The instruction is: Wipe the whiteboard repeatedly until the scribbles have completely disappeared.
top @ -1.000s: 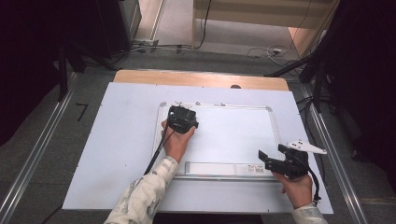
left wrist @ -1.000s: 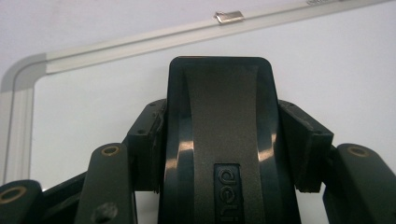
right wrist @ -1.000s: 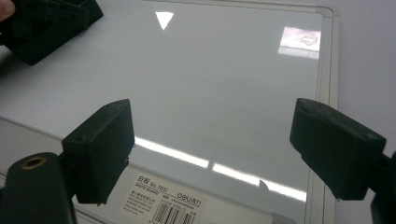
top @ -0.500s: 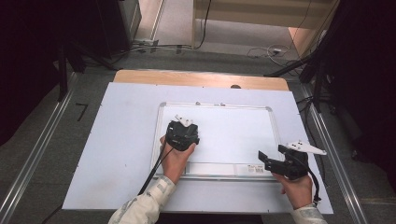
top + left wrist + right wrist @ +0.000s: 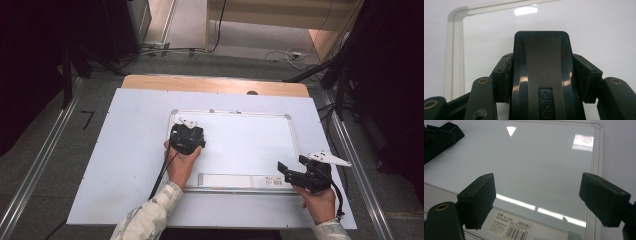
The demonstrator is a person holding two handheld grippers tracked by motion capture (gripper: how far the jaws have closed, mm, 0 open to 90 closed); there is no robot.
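Wiping stroke under way: left gripper (image 5: 186, 134) clamped on a black whiteboard eraser (image 5: 541, 75), pressed flat near the left edge of the whiteboard (image 5: 250, 145). Right gripper (image 5: 292, 173) wide apart, holding nothing, at the whiteboard's lower right corner (probably steadying it). Next, likely: sweep rightward, keeping pressure even.

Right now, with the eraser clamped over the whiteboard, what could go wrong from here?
The left gripper clamps the black rectangular plastic eraser by its sides; a hard wipe might twist it loose. The white, silver-framed whiteboard lies flat on the pale blue mat, and the right gripper hangs open over its near corner, so the board could slide.
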